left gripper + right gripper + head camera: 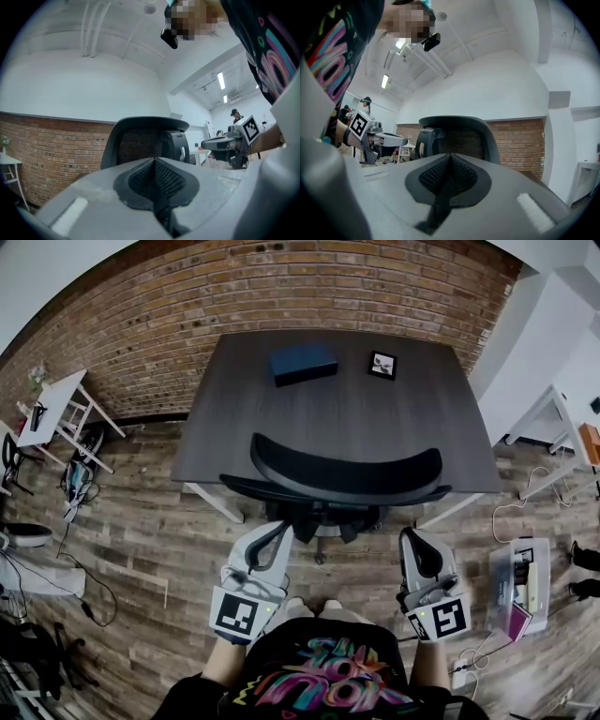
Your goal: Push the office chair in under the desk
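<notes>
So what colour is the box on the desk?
Dark blue box, clearest in the head view.

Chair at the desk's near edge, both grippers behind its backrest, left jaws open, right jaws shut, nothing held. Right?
No: the left gripper has its jaws shut too, closed together with nothing between, as the left gripper view shows. The rest holds: the office chair is at the near edge of the desk, and the right gripper is shut and empty behind the backrest.

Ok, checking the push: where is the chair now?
Head view, centre: the chair stands at the near edge of the desk, directly ahead of the person.
</notes>
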`<state>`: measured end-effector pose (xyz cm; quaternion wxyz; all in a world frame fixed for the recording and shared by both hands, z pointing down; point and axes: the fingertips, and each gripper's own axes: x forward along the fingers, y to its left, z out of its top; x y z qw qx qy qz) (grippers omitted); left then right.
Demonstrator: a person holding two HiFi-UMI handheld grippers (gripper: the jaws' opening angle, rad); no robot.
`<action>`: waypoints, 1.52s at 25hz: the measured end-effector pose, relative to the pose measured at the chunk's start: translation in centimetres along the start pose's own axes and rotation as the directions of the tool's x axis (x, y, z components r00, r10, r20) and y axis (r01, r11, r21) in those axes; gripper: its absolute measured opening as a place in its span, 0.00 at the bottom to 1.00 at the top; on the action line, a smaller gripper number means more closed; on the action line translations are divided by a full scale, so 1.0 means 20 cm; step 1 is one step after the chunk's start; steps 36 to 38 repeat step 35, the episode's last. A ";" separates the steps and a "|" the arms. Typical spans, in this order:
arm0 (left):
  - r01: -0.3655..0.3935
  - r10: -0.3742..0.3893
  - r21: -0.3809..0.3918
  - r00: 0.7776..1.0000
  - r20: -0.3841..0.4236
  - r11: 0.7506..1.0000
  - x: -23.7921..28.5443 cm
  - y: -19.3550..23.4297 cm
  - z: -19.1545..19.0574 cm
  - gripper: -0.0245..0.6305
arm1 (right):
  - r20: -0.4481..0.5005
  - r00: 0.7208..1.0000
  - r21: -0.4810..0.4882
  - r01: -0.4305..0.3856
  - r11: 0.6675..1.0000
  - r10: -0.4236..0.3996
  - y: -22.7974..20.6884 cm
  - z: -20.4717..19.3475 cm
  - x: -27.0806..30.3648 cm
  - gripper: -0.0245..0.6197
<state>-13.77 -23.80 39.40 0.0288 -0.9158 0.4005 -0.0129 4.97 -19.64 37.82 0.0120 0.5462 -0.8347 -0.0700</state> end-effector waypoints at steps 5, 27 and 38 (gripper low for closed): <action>-0.004 0.004 -0.001 1.000 -0.004 1.000 -0.01 -0.01 -0.01 0.04 | 0.000 1.000 0.007 0.002 1.000 -0.002 0.01 -0.01 -0.01 0.04; -0.018 0.018 -0.020 1.000 0.003 1.000 -0.02 0.03 0.01 0.04 | -0.069 0.997 -0.065 -0.041 0.997 0.037 0.07 -0.07 0.00 0.04; -0.020 0.020 0.010 1.000 -0.011 1.000 -0.01 0.00 0.00 0.04 | -0.063 0.998 -0.050 -0.022 0.999 0.019 0.04 -0.08 -0.04 0.04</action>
